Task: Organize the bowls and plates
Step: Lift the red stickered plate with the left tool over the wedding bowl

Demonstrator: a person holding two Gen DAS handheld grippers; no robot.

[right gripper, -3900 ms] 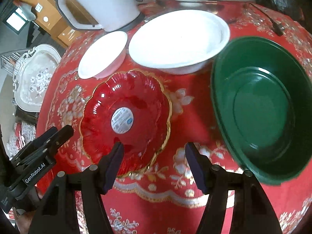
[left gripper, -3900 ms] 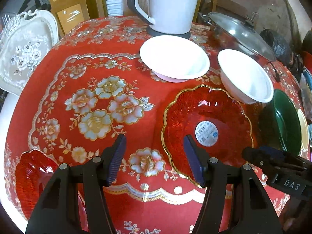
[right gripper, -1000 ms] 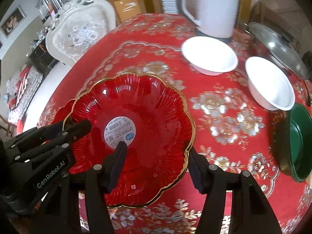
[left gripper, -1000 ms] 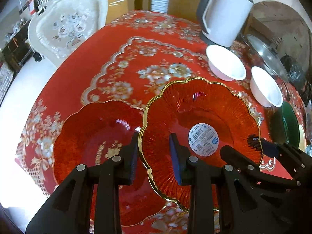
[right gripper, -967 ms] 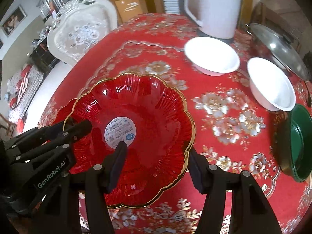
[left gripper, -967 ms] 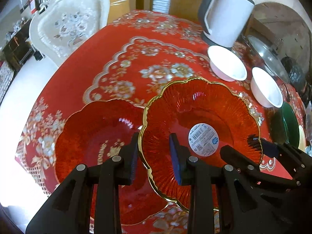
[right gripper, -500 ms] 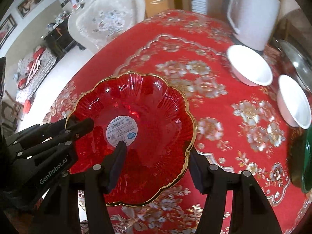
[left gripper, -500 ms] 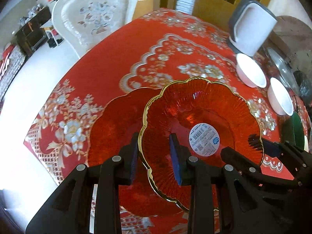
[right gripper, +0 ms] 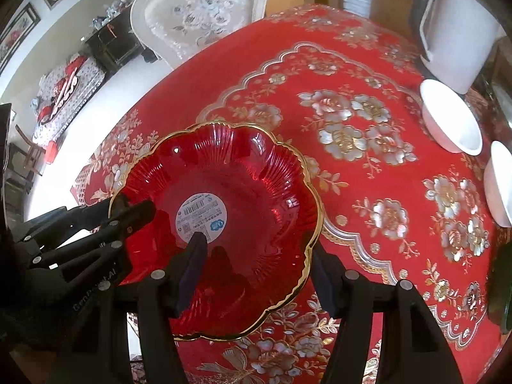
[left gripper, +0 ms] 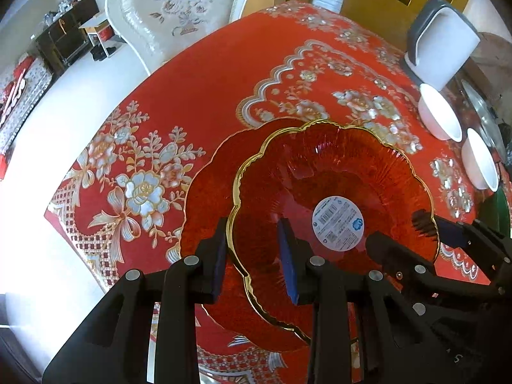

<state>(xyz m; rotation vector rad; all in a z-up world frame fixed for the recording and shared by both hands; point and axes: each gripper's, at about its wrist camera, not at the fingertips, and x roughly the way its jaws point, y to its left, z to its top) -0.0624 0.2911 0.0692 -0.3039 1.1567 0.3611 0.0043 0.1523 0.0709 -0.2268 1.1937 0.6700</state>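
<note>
Red scalloped glass plate with gold rim [left gripper: 336,192]: rigid, slick, breakable; carried above a second red plate [left gripper: 204,198]. Left gripper [left gripper: 256,252] pinches its rim; right gripper [right gripper: 256,275] straddles the opposite edge, grip unclear

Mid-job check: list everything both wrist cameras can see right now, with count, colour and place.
gold-rimmed red plate: one, clear red, round sticker at centre, held over the second plate.
second red plate: one, red, on the tablecloth beneath and left of the held one.
white bowls: two, white, far right, side by side.
green dish: one, dark green, right edge, mostly cut off.
kettle: one, white and grey, far right corner.
pot lid: one, metal, behind the bowls.
tablecloth: one, red with floral pattern.
chair: one, white, beyond the table.
left gripper: black, clamped on the plate's left rim.
right gripper: black, straddling the right rim.
</note>
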